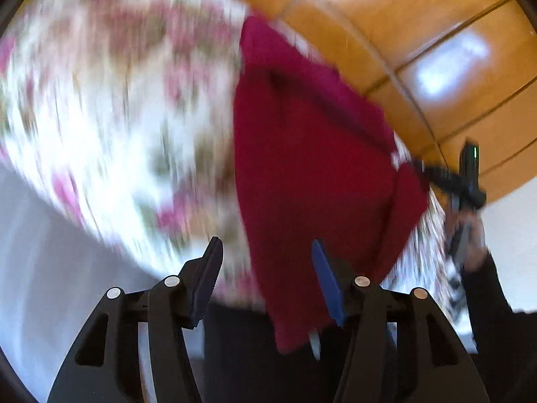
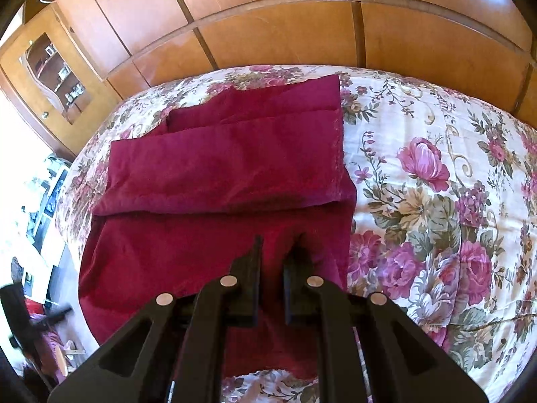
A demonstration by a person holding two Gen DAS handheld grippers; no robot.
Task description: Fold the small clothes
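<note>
Holding a pinch of the dark red garment (image 2: 218,168) in the right claw (image 2: 278,245), jaws drawn narrow with cloth bunching up between the tips. Keeping the left claw (image 1: 268,252) wide, pads apart and pressing on nothing, with red cloth hanging just in front of it in a badly blurred view.

Working, by the look of it, somewhere in the middle of the fold. Lying flat on the floral bedspread (image 2: 436,184), spread over the left part of the bed. Showing one fold already made: an upper layer doubled over, its soft folded edge running across the middle of the cloth. Leaving the nearer half as a single, slightly rumpled layer, probably waiting to be brought over next, then smoothed.

Running straight up the right side along a stitched hem, fairly well lined up between the layers. Sitting close to the bed's left edge, with the floor and clutter dropping away just beyond, so offering little slack there. Offering plenty of bare bedspread to the right for shifting or turning the cloth. Backing onto the wooden wardrobe (image 2: 285,33) at the far side, near the garment's top edge.
</note>
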